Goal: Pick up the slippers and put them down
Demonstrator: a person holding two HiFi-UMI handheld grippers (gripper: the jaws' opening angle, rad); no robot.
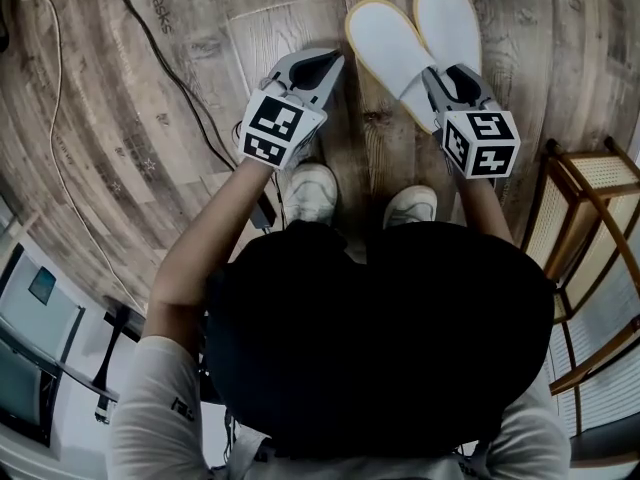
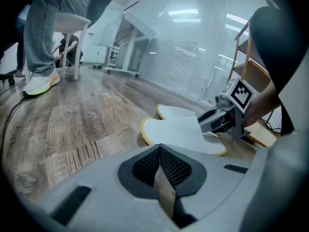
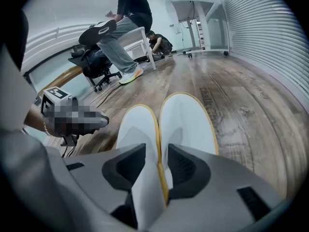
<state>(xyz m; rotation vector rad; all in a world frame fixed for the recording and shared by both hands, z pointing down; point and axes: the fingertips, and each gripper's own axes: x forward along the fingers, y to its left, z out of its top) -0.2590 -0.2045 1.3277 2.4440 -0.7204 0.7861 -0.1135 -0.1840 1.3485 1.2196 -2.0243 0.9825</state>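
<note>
My right gripper (image 3: 157, 154) stands partly open astride the touching inner rims of the two slippers (image 1: 385, 38), which lie side by side on the wooden floor (image 1: 140, 138) just ahead of my shoes (image 1: 312, 190). My left gripper (image 2: 159, 151) is closed on nothing, off to their left. To finish well I'd spread wider and draw straight back, snagging neither rim. The heel ends are hidden under my jaws, so I can't tell whether they lie flat

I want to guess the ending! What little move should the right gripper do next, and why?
Probably draw the right gripper back and up, off the white slippers. Both lie flat on the wooden floor, side by side, and its jaws stand apart around their near edges without pinching.
</note>
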